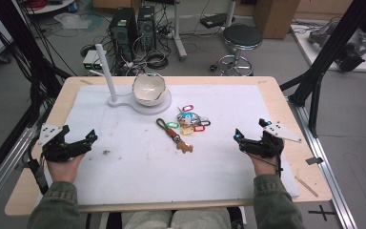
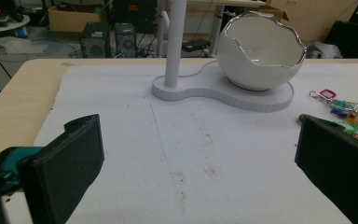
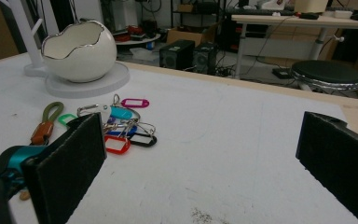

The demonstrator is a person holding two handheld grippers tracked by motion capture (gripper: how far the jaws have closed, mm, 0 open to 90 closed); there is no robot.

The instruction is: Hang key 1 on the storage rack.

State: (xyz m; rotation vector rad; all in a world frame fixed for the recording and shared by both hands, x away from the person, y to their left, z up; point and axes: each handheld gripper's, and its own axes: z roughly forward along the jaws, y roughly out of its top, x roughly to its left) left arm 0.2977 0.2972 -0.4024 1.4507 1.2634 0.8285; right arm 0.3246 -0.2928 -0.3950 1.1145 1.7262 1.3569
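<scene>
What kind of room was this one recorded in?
Most likely a lab or workshop: computer towers with loose cables stand on the floor behind the table, beside a round stool and cardboard boxes.

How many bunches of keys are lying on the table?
2. The olive-green loop strap keychain with a brown leather tab lies mid-table, left of the other. The bunch of colourful plastic key tags on metal rings lies beside it, nearer the white egg-shaped bowl. Single tags may overlap.

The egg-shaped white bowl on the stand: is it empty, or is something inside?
Empty as far as visible: the white bowl shows only bare white inside from above. The key tags lie on the mat, apart from it.
</scene>
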